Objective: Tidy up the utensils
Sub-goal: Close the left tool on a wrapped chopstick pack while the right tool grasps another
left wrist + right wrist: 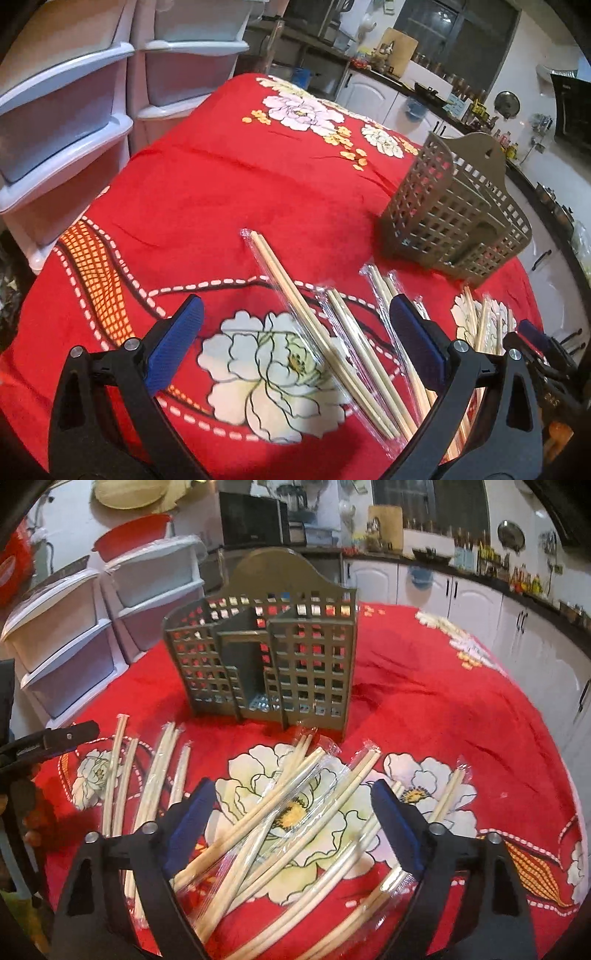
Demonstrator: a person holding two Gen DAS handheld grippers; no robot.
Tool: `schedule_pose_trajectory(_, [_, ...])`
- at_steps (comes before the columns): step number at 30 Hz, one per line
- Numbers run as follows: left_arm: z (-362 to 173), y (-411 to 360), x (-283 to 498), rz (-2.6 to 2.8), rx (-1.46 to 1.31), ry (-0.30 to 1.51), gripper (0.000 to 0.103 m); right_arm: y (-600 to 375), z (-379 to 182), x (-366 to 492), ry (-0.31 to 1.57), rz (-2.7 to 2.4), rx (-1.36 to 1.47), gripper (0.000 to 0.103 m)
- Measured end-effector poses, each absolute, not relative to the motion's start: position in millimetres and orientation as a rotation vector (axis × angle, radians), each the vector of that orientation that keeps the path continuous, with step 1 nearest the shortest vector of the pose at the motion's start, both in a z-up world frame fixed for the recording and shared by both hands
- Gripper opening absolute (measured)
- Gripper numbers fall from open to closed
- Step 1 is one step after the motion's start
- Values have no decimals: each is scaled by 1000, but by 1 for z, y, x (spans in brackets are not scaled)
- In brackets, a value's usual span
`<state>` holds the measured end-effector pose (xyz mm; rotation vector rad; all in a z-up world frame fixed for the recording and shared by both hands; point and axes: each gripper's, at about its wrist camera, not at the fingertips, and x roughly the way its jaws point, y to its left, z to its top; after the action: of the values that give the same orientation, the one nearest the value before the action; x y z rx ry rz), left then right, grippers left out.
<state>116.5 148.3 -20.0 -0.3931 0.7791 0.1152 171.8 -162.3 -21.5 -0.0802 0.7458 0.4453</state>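
Observation:
Several pairs of wooden chopsticks in clear plastic sleeves lie scattered on a red flowered tablecloth. A brown lattice utensil holder stands upright beyond them; in the right wrist view the holder is straight ahead. My left gripper is open above wrapped chopsticks, holding nothing. My right gripper is open over a crossed pile of wrapped chopsticks, holding nothing. The left gripper's tip shows at the left edge of the right wrist view.
White plastic drawer units stand against the table's far left side. Kitchen cabinets and a cluttered counter run behind the table. A red basin sits on top of the drawers.

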Motion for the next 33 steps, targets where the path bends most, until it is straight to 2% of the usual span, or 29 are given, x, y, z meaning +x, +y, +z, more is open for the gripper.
schedule_pose_trajectory(4, [-29,165,128,102,-491,828,92,-159,-32,191,826,473,-48,65])
schedule_pose_trajectory(15, [-41,186,154,86,-591,869,78,-151,-45,227,941,482,45,54])
schedule_pose_trajectory(19, [-43,190,163,91,-607,875,70,-155,-49,241,973,484,106,44])
schedule_pose_trajectory(29, [-46,189,189,118,-549,904,39,-166,-49,252,969,515,159,22])
schedule_pose_trajectory(32, [-47,187,192,115,-524,915,22,-169,-46,252,951,532,164,18])
schedule_pose_trajectory(33, [-47,186,192,107,-520,916,13,-169,-44,251,946,537,165,17])
